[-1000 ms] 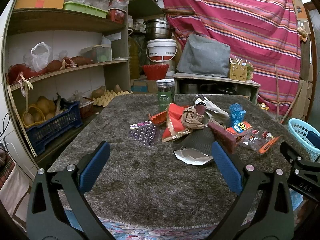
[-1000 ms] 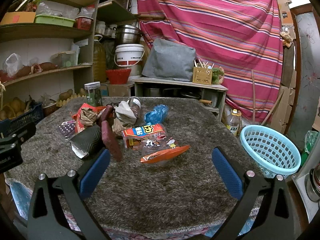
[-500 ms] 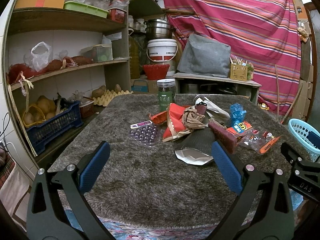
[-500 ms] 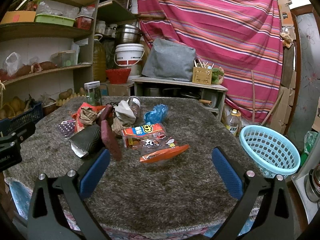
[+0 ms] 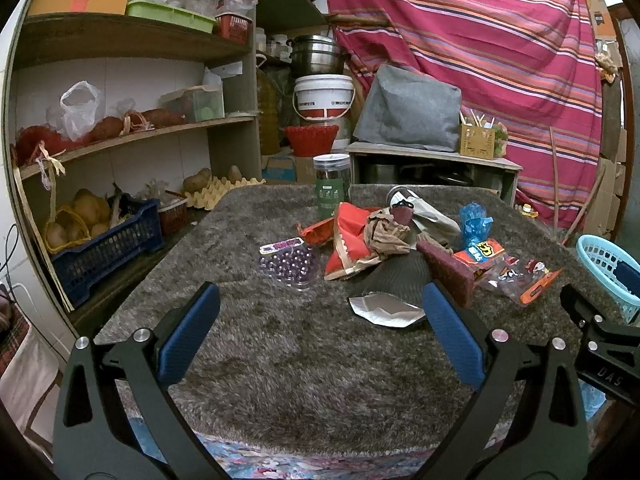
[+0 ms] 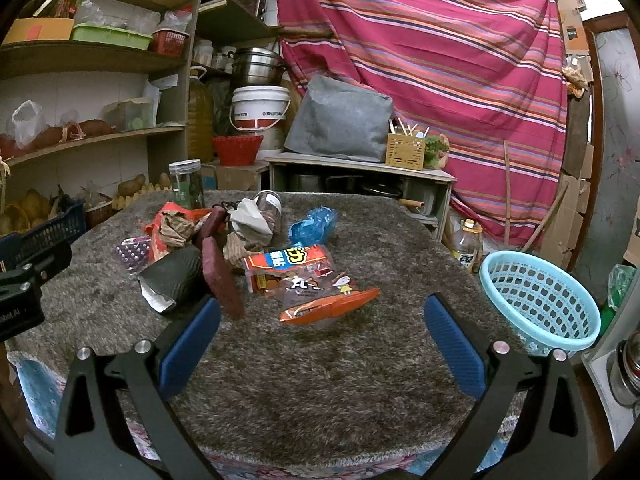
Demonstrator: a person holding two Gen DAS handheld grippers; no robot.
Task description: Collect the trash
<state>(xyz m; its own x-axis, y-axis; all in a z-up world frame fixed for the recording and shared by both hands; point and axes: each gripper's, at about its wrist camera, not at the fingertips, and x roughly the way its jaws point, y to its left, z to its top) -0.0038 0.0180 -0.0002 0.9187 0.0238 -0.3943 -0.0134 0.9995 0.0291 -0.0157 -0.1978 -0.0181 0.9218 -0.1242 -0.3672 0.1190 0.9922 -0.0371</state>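
Note:
A pile of trash lies mid-table on a shaggy grey-brown cover (image 5: pixel 280 344): a purple blister tray (image 5: pixel 287 263), a red wrapper (image 5: pixel 352 236), crumpled brown paper (image 5: pixel 386 232), a dark foil-lined pouch (image 5: pixel 394 284), a maroon packet (image 6: pixel 219 276), a red snack bag (image 6: pixel 292 261), an orange-edged clear packet (image 6: pixel 328 300) and blue plastic (image 6: pixel 314 222). My left gripper (image 5: pixel 318 334) is open, hovering short of the pile with nothing between its fingers. My right gripper (image 6: pixel 320 338) is open too, just before the orange-edged packet. A light blue basket (image 6: pixel 540 300) stands off the table's right edge.
A green-labelled jar (image 5: pixel 331 184) stands behind the pile, and a tipped jar (image 6: pixel 269 208) lies beside it. Shelves (image 5: pixel 120 136) with produce and a blue crate (image 5: pixel 100 240) line the left. A low cabinet (image 6: pixel 360 176) and striped curtain (image 6: pixel 440 60) stand behind.

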